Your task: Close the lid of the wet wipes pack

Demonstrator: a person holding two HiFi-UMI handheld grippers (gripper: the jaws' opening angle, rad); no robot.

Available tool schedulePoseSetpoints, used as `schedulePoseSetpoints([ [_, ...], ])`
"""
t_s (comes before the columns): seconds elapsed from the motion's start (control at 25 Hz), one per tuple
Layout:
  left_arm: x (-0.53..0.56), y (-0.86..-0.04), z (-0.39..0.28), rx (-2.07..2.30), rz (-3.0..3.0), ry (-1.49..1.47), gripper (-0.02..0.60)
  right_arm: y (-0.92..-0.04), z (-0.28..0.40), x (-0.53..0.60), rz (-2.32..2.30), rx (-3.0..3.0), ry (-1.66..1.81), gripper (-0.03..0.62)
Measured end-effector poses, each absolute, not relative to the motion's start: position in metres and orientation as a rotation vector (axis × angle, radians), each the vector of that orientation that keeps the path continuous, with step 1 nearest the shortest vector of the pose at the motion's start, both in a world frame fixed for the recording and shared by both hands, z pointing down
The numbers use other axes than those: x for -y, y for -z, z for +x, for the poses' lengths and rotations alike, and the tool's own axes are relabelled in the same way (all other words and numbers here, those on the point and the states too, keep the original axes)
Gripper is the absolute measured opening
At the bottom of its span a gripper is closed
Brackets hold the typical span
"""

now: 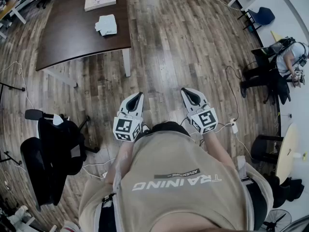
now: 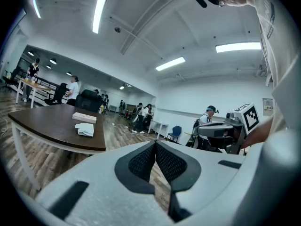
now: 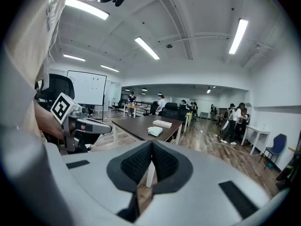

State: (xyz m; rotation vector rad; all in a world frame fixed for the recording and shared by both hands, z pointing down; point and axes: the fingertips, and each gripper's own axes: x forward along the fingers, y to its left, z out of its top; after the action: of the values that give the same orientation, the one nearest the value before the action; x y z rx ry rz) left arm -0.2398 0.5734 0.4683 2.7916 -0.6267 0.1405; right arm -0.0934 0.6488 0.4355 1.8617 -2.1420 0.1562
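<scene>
Left gripper [image 1: 139, 96] and right gripper [image 1: 187, 93] held at waist, jaws pressed together on nothing, probably only carried for now; white wet wipes pack [image 1: 106, 25] well apart, on brown table [image 1: 63, 42].

We see a table [image 1: 72, 33] with a smooth, dark wood-look top on a streaky wood-plank floor [image 1: 169, 47]. The wet wipes pack [image 1: 106, 24] looks like soft, crinkled pale film (plastic, we think). The left gripper [image 1: 136, 97] and right gripper [image 1: 189, 94] have matt light-grey plastic shells and black, finely dimpled pads [image 2: 171, 164].
</scene>
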Motion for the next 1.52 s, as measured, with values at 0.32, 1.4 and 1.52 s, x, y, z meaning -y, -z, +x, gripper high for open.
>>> schedulePoseSetpoints([
  [0.32, -0.555, -0.457, -0.198, 0.533, 2.867, -0.174, 0.011, -0.432, -0.066, -0.627, 1.944, 2.16, -0.153, 0.014],
  [1.4, -0.41, -0.445, -0.02, 0.695, 2.872, -0.328, 0.011, -0.472, 0.142, -0.475, 1.915, 2.31, -0.257, 0.014],
  [1.52, -0.397, -0.448, 0.004, 0.713, 2.852, -0.31, 0.011, -0.491, 0.168, -0.46, 1.9, 2.314, -0.317, 0.014],
])
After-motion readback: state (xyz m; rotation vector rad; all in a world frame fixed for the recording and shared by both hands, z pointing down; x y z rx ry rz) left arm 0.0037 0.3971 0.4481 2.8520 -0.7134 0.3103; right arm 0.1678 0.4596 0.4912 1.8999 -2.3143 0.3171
